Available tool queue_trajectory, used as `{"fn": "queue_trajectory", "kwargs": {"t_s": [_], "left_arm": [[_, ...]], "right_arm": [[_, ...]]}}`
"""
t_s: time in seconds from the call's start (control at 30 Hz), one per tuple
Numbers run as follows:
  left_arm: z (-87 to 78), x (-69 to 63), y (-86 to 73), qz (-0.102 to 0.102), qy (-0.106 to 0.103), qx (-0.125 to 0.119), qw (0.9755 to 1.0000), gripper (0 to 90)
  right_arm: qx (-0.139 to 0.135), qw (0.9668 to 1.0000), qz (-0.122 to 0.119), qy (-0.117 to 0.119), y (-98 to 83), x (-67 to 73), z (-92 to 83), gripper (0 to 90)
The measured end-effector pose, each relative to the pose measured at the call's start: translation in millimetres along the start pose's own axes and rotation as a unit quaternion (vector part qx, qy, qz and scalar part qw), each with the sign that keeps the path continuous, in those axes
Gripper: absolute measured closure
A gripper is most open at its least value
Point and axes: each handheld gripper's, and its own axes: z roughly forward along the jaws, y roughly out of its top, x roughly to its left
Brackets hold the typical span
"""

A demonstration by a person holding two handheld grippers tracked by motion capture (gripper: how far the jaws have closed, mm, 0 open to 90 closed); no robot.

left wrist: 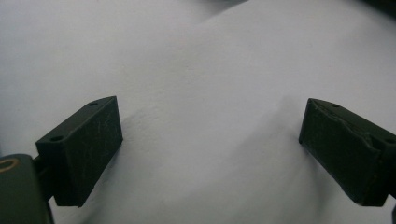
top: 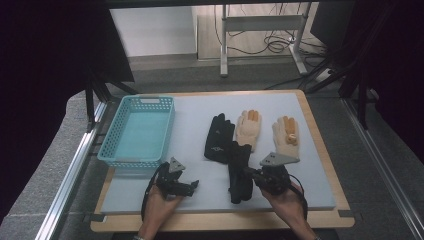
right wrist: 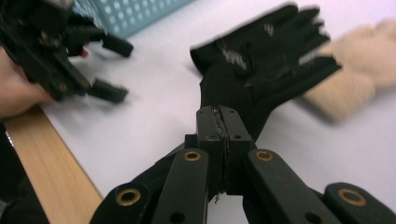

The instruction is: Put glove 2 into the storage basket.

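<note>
High view shows a grey mat [top: 200, 150] on the wood-edged counter [top: 320, 145], desk legs [top: 224, 45] behind; left gripper [left wrist: 210, 140] jaws spread, right gripper [right wrist: 223, 126] jaws pinching a black glove [right wrist: 261, 70].

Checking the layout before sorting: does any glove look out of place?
Yes. One black glove lies askew near the front edge, its fingers overlapping the other black glove, while the two tan gloves lie flat, side by side. The right tongs are shut at its cuff.

Tabletop [top: 320, 150]: basket [top: 137, 130] at left edge. Right of it, a glove [top: 219, 137]; further right, two more gloves side by side [top: 248, 127] [top: 286, 137]. Fourth glove [top: 240, 170] nearer the front edge, overlapping the first, touching right gripper [top: 250, 174]. Left gripper [top: 192, 186] front-left, before the basket.
</note>
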Motion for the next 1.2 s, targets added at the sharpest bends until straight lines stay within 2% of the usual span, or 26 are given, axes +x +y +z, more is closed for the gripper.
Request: {"fn": "queue_trajectory", "kwargs": {"t_s": [0.1, 0.13, 0.17, 0.23, 0.37, 0.47, 0.53, 0.57, 0.6, 0.7, 0.73, 0.77, 0.8, 0.87, 0.97, 1.03, 1.2], "left_arm": [[-0.1, 0.0, 0.1, 0.000, 0.000, 0.001, 1.0000, 6.3], [-0.1, 0.0, 0.0, 0.000, 0.000, 0.000, 1.0000, 6.2], [-0.1, 0.0, 0.0, 0.000, 0.000, 0.000, 1.0000, 6.2], [0.0, -0.1, 0.0, 0.000, 0.000, 0.000, 1.0000, 6.2], [-0.1, 0.0, 0.1, 0.000, 0.000, 0.001, 1.0000, 6.2], [-0.2, 0.0, 0.1, 0.000, 0.000, 0.001, 1.0000, 6.2], [-0.2, 0.0, 0.1, 0.000, 0.000, 0.001, 1.0000, 6.2], [-0.2, 0.0, 0.1, 0.000, 0.000, 0.001, 1.0000, 6.2], [-0.2, 0.0, 0.1, 0.000, 0.000, 0.001, 1.0000, 6.2], [0.0, -0.2, 0.0, -0.002, 0.000, 0.000, 1.0000, 6.2], [-0.2, 0.0, 0.1, 0.000, 0.000, 0.001, 1.0000, 6.3], [-0.2, 0.1, 0.1, 0.000, 0.000, 0.001, 1.0000, 6.3], [-0.2, 0.2, 0.1, 0.001, 0.000, 0.001, 1.0000, 6.2], [-0.2, 0.1, 0.1, 0.000, 0.000, 0.001, 1.0000, 6.3], [-0.2, 0.1, 0.1, 0.000, 0.000, 0.001, 1.0000, 6.3], [-0.2, 0.1, 0.1, 0.000, 0.000, 0.001, 1.0000, 6.3], [-0.3, 0.3, 0.1, 0.001, 0.000, 0.002, 1.0000, 6.2]], "right_arm": [[0.010, 0.9999, 0.006, -0.009, -14.0, -2.8, 0.0, 85.7], [0.013, 0.9998, 0.014, -0.009, -19.5, -5.2, -0.2, 83.8], [0.013, 0.9998, 0.014, -0.009, -19.5, -5.2, -0.2, 83.8], [0.011, 0.9996, 0.022, -0.013, -24.8, -10.4, -2.2, 78.0], [0.005, 0.9995, 0.022, -0.023, -23.0, -20.9, -5.8, 66.9], [0.005, 0.9997, 0.013, -0.020, -17.2, -26.5, 0.4, 60.7], [0.007, 0.9999, 0.006, -0.015, -8.0, -32.2, 13.2, 52.6], [0.007, 0.9999, 0.006, -0.015, -8.0, -32.2, 13.2, 52.6], [0.001, 0.9999, 0.004, -0.012, -0.1, -36.6, 23.1, 49.0], [0.000, 1.0000, 0.002, -0.010, 9.1, -41.6, 33.1, 46.2], [-0.004, 0.9999, -0.003, -0.012, 18.1, -45.6, 44.5, 44.2], [-0.004, 0.9999, -0.003, -0.012, 18.1, -45.6, 44.5, 44.2], [-0.004, 0.9999, -0.005, -0.013, 26.9, -49.6, 55.1, 43.8], [-0.003, 0.9999, -0.005, -0.014, 29.9, -50.8, 59.5, 43.5], [0.008, 0.9999, -0.009, -0.011, 45.1, -57.2, 84.2, 43.0], [0.012, 0.9999, -0.009, -0.008, 47.6, -58.1, 88.8, 43.1], [0.031, 0.9994, -0.016, -0.002, 62.8, -60.9, 120.6, 43.0]]}}
